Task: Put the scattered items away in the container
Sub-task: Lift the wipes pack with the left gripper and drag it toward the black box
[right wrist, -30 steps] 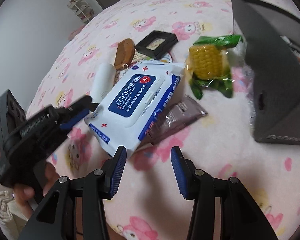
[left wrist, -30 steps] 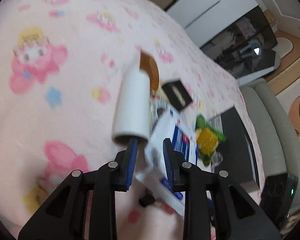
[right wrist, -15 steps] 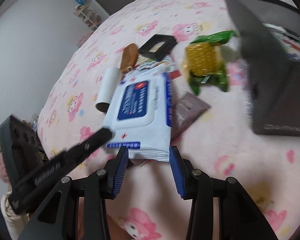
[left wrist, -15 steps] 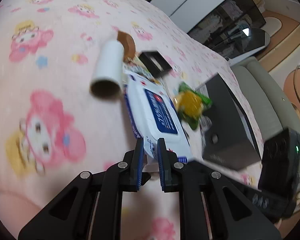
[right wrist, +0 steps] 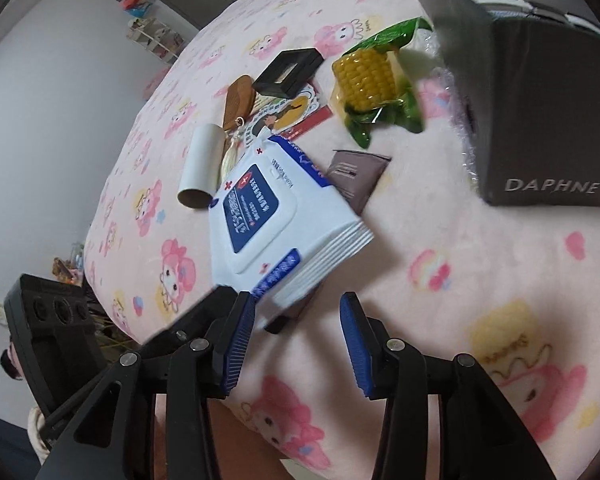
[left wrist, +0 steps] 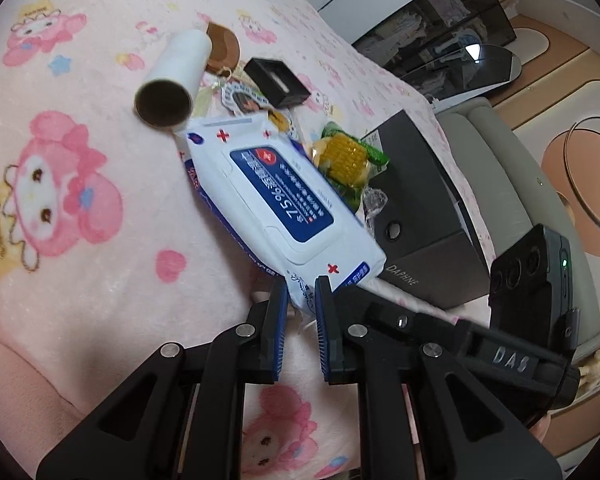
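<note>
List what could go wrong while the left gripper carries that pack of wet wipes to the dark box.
1. The left gripper pinches only the thin end seal of the wet wipes pack; the full pack may sag and slip free.
2. The corn packet lies close against the dark box, so the swinging pack could knock it aside.
3. The open right gripper sits right under the pack and could collide with the left one.

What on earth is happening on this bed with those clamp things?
Someone is tidying scattered items into the dark box. The left hand-held gripper has pinched the near edge of the wet wipes pack; the right hand-held gripper is open just beside it. The packaged corn, cardboard tube and brown sachet lie on the pink blanket.
</note>
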A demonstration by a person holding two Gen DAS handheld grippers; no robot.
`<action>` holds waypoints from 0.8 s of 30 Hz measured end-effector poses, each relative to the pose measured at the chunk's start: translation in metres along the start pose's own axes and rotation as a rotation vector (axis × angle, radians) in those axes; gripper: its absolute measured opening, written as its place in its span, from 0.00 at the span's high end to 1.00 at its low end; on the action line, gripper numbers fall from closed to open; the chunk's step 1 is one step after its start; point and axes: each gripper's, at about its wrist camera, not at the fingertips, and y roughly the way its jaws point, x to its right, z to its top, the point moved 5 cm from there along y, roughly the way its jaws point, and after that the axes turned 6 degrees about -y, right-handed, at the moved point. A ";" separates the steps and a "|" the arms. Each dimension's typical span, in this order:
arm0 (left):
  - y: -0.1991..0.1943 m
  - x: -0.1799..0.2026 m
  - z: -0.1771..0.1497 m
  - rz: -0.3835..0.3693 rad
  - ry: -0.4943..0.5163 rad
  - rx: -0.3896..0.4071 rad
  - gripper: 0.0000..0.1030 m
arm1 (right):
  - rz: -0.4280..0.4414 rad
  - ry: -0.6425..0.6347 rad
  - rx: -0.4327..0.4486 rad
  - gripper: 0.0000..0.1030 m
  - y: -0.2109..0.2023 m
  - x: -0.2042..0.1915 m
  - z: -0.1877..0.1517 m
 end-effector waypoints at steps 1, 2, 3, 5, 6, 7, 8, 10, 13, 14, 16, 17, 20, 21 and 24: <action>0.001 0.001 0.000 0.003 0.004 0.001 0.88 | 0.009 0.006 0.007 0.61 0.002 -0.001 0.002; 0.000 0.002 0.000 0.011 0.017 0.006 0.88 | 0.018 0.013 0.013 0.61 0.004 -0.001 0.004; 0.000 0.004 0.000 0.011 0.026 0.005 0.88 | 0.017 0.014 0.028 0.61 0.005 -0.001 0.006; 0.001 0.005 0.000 0.010 0.037 0.007 0.88 | 0.012 0.003 0.048 0.69 0.007 -0.003 0.010; 0.002 0.005 0.000 0.008 0.037 0.004 0.88 | -0.006 -0.007 0.046 0.76 0.009 -0.003 0.011; 0.003 0.005 0.000 0.000 0.032 -0.001 0.88 | 0.001 -0.006 0.050 0.81 0.009 -0.003 0.011; 0.004 0.004 0.000 -0.007 0.026 -0.007 0.88 | 0.016 0.003 0.055 0.84 0.008 -0.002 0.011; 0.003 0.006 -0.001 -0.029 0.023 -0.010 0.88 | 0.031 0.009 0.073 0.90 0.003 -0.001 0.010; -0.001 0.019 -0.006 -0.042 0.076 0.007 0.88 | 0.044 0.004 0.096 0.91 -0.007 0.000 0.007; -0.002 0.023 -0.008 -0.048 0.092 0.006 0.87 | 0.048 -0.001 0.101 0.91 -0.011 0.001 0.007; -0.003 0.030 -0.015 -0.077 0.101 -0.005 0.87 | 0.057 -0.015 0.109 0.92 -0.020 0.002 0.005; -0.003 0.032 -0.018 -0.097 0.097 -0.015 0.87 | 0.062 -0.018 0.114 0.92 -0.026 0.004 0.002; 0.002 0.041 -0.035 -0.127 0.107 -0.064 0.87 | 0.065 -0.026 0.125 0.92 -0.042 0.013 -0.007; 0.004 0.044 -0.040 -0.120 0.122 -0.073 0.86 | 0.058 -0.033 0.123 0.92 -0.047 0.017 -0.012; 0.007 0.048 -0.044 -0.082 0.153 -0.066 0.85 | 0.027 -0.046 0.127 0.92 -0.058 0.027 -0.023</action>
